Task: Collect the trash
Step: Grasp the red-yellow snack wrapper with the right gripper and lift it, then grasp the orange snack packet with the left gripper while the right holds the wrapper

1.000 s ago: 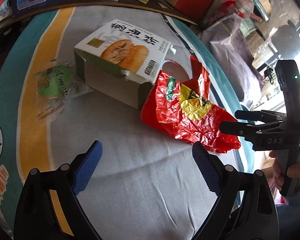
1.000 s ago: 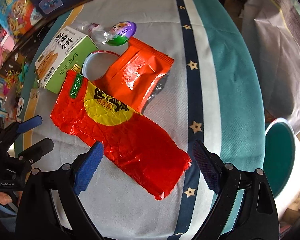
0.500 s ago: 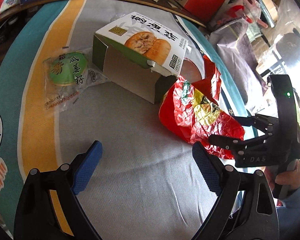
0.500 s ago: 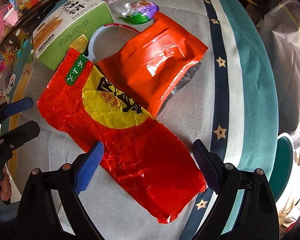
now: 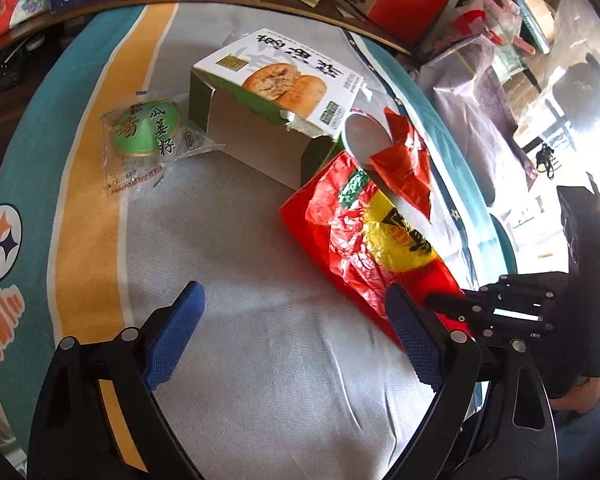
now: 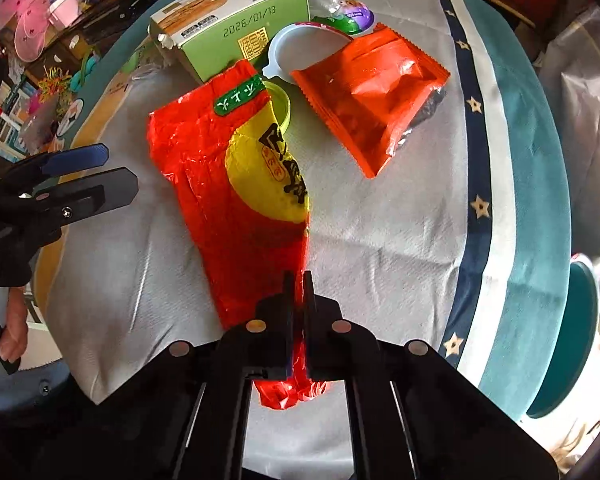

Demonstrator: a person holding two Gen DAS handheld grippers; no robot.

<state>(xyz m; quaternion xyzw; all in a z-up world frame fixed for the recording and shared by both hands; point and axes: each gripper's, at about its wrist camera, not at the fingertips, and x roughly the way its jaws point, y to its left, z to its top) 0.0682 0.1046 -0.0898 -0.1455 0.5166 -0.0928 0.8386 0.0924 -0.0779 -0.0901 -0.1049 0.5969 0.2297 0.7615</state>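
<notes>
Right gripper (image 6: 297,280) just closed, pinching red wrapper (image 6: 236,184)

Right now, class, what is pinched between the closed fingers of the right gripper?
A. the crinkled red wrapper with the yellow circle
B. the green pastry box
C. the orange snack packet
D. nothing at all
A: in the right wrist view the right gripper is shut on the near end of the red wrapper, which bunches between its fingers.

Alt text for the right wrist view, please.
The right gripper has just closed on the near end of a crinkled red wrapper lying on a grey cloth. Beyond it lie an orange packet and a green box; the left gripper is at left.
</notes>
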